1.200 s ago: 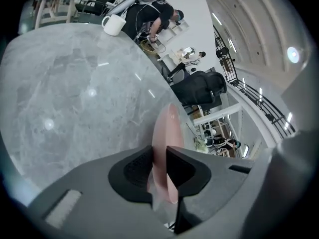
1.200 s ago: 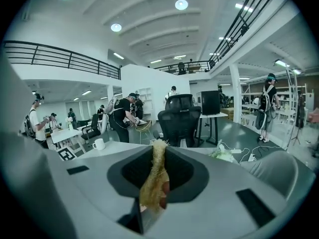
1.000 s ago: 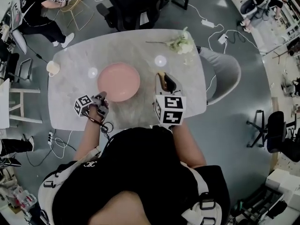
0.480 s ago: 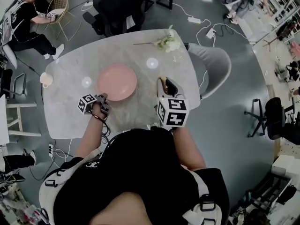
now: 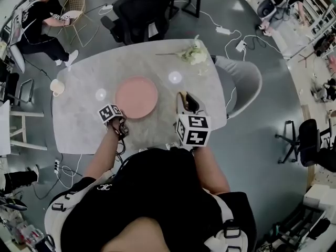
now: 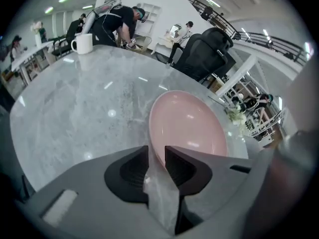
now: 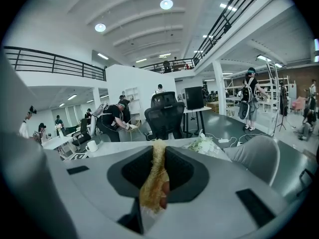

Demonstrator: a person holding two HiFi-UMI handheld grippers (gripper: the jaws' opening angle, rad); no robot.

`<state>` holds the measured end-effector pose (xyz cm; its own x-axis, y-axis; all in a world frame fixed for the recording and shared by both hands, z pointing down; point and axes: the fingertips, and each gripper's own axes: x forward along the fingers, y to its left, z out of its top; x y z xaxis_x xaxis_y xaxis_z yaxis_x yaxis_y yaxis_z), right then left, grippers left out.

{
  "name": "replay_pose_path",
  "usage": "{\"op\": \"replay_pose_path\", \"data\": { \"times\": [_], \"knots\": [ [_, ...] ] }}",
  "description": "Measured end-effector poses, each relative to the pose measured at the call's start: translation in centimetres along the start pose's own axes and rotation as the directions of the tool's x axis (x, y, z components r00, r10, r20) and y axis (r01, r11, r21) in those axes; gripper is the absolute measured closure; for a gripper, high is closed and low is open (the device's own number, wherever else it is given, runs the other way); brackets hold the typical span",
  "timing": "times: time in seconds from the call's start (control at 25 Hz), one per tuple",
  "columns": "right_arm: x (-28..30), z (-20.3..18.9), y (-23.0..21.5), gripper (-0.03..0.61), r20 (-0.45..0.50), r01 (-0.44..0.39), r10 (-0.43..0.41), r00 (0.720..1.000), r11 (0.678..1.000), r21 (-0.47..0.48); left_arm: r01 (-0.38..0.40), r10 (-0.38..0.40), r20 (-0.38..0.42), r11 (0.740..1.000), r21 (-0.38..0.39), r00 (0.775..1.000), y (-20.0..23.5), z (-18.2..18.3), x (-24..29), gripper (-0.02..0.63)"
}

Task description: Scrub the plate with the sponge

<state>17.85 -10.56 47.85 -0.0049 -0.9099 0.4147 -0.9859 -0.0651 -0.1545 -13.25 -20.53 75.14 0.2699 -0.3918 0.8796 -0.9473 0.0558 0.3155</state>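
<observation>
Overhead, plate sits flat near the middle of the table; it is round, so no long axis to reckon with. Right gripper stands off the plate's 3 o'clock side, apart from the rim; the plate bears 9 o'clock from it. Jaws there are clamped on the sponge, a thin yellow-brown slab held on edge, long axis running along the jaws and poking just past the tips. Right gripper view looks level across the room toward 12 o'clock, with no plate in it. Judge the sponge is raised and aimed past the plate, so the coming move needs a swing toward 9 o'clock and a tip downward to lay a sponge face on the pink surface. Left gripper is the nearer one, at the plate's 7 o'clock rim. Its jaws are drawn to a narrow slot, the near rim running into the slot's mouth. Reads as a pinch to steady the plate, though contact itself is hard to confirm. Scrubbing not yet begun.
</observation>
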Motion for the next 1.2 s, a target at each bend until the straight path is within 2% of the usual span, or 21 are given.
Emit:
{"op": "replay_pose_path", "data": {
  "times": [0.08, 0.2, 0.32, 0.4, 0.48, 0.52, 0.56, 0.68, 0.76, 0.84, 0.92, 1.0, 1.2],
  "knots": [
    [0.6, 0.1, 0.9, 0.508, -0.006, -0.033, 0.033, 0.999, 0.999, 0.004, -0.076, 0.072, 0.055, 0.995, 0.066, 0.996, 0.8, 1.3, -1.7, 0.522],
    [1.6, 0.5, 2.5, 0.508, 0.006, -0.071, 0.071, 0.997, 0.997, -0.024, -0.162, 0.131, 0.209, 0.977, 0.142, 0.969, 0.8, 4.0, -5.9, 0.522],
    [2.6, 1.7, 4.8, 0.508, 0.057, -0.102, 0.107, 0.993, 0.991, -0.080, -0.138, 0.053, 0.347, 0.965, 0.224, 0.936, -0.8, 6.6, -10.8, 0.523],
    [3.1, 2.9, 6.8, 0.508, 0.101, -0.139, 0.149, 0.984, 0.985, -0.100, -0.105, -0.025, 0.429, 0.955, 0.277, 0.903, -2.0, 8.2, -14.5, 0.536],
    [3.3, 3.8, 8.5, 0.508, 0.140, -0.175, 0.190, 0.972, 0.978, -0.112, -0.079, -0.097, 0.516, 0.948, 0.307, 0.851, -3.2, 9.5, -18.5, 0.574],
    [3.3, 4.2, 9.2, 0.508, 0.158, -0.190, 0.207, 0.966, 0.975, -0.118, -0.074, -0.128, 0.564, 0.944, 0.322, 0.816, -3.9, 10.1, -20.7, 0.586],
    [3.3, 4.5, 9.9, 0.508, 0.175, -0.203, 0.224, 0.959, 0.971, -0.126, -0.078, -0.160, 0.612, 0.936, 0.343, 0.775, -4.6, 10.7, -23.1, 0.607],
    [3.0, 5.4, 12.1, 0.509, 0.230, -0.250, 0.278, 0.932, 0.957, -0.146, -0.130, -0.248, 0.717, 0.895, 0.427, 0.651, -6.8, 11.5, -29.9, 0.609],
    [2.6, 5.9, 13.3, 0.509, 0.262, -0.277, 0.310, 0.914, 0.948, -0.156, -0.168, -0.279, 0.754, 0.874, 0.456, 0.595, -7.8, 11.5, -33.1, 0.609],
    [2.5, 6.4, 14.3, 0.509, 0.280, -0.298, 0.337, 0.899, 0.939, -0.173, -0.187, -0.290, 0.777, 0.868, 0.459, 0.558, -8.3, 11.2, -35.2, 0.609],
    [2.4, 6.5, 15.2, 0.509, 0.284, -0.322, 0.369, 0.885, 0.926, -0.198, -0.186, -0.293, 0.789, 0.873, 0.451, 0.540, -8.4, 10.7, -36.2, 0.609],
    [2.0, 6.5, 15.8, 0.511, 0.283, -0.346, 0.397, 0.873, 0.914, -0.213, -0.177, -0.297, 0.789, 0.875, 0.450, 0.537, -8.5, 9.9, -36.5, 0.609],
    [1.7, 7.0, 16.1, 0.511, 0.301, -0.343, 0.401, 0.865, 0.911, -0.227, -0.170, -0.303, 0.769, 0.868, 0.466, 0.562, -9.0, 9.1, -35.7, 0.609]
  ]
}}
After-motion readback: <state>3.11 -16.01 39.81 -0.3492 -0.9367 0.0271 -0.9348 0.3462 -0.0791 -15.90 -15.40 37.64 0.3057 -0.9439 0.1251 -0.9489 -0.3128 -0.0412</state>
